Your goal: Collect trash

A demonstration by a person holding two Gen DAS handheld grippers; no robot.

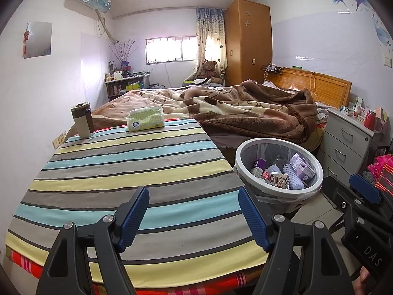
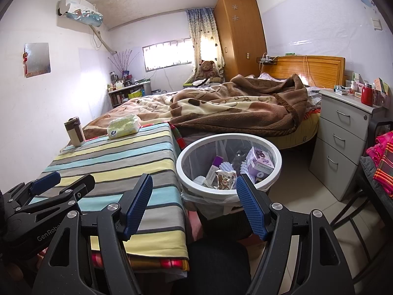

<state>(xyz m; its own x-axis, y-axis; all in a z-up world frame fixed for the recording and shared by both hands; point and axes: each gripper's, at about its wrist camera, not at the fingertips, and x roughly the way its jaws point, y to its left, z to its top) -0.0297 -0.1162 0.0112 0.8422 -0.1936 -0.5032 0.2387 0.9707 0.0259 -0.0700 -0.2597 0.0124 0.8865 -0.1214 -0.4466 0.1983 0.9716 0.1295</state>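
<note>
A white-rimmed mesh trash bin stands on the floor right of the striped table. It holds purple boxes, a patterned paper cup and foam netting. My left gripper hovers open over the table's near end, nothing between its blue pads. My right gripper is open and empty too, low in front of the bin and the table's corner. On the table's far end sit a tissue pack and a brown-and-cream tumbler.
An unmade bed with a brown blanket lies behind the table and bin. A grey drawer unit with bottles on top stands at the right. A chair with pink cloth is at the far right.
</note>
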